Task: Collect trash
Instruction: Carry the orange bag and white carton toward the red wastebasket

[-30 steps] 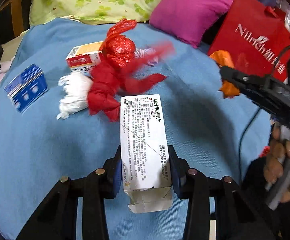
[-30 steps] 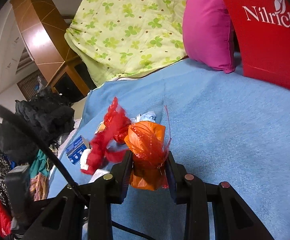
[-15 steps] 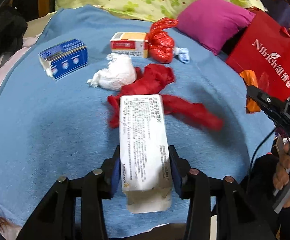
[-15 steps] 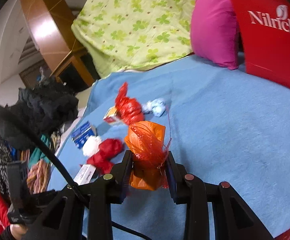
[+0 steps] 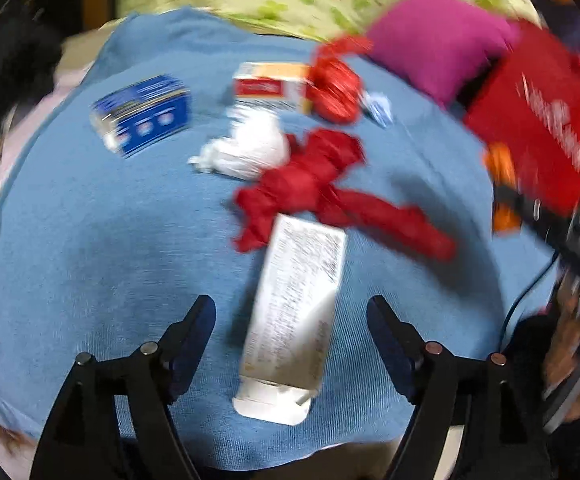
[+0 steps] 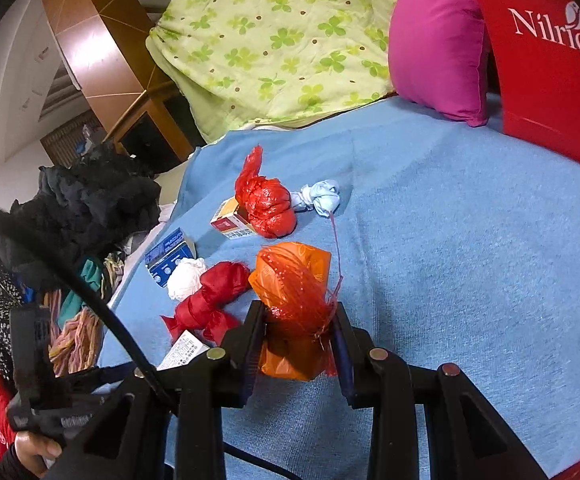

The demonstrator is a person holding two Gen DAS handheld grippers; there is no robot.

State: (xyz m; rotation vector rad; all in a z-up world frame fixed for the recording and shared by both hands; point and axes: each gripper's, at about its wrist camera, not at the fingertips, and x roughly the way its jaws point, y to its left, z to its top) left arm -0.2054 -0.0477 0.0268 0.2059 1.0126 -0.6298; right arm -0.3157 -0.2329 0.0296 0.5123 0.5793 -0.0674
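Observation:
My left gripper (image 5: pixel 290 316) is open; a white printed medicine box (image 5: pixel 295 316) lies loose and tilted between its fingers on the blue blanket (image 5: pixel 90 260). My right gripper (image 6: pixel 299 324) is shut on an orange plastic bag wrapped in red netting (image 6: pixel 293 300), held above the blanket. Beyond lie a twisted red bag (image 5: pixel 321 192), a white wad (image 5: pixel 250 148), a knotted red bag (image 5: pixel 335 88), a red-and-yellow box (image 5: pixel 270 84), a blue box (image 5: pixel 146 116) and a pale blue wad (image 6: pixel 321 196).
A red "Nilrich" paper bag (image 6: pixel 549 52) stands at the right, next to a magenta pillow (image 6: pixel 437 40). A green clover quilt (image 6: pixel 282 32) lies at the back. Dark clothes (image 6: pixel 90 208) pile up off the blanket's left edge.
My left gripper has opened and released the white box, which now lies tilted on the blanket. The left view is motion-blurred. The right gripper keeps its hold on the orange bag.

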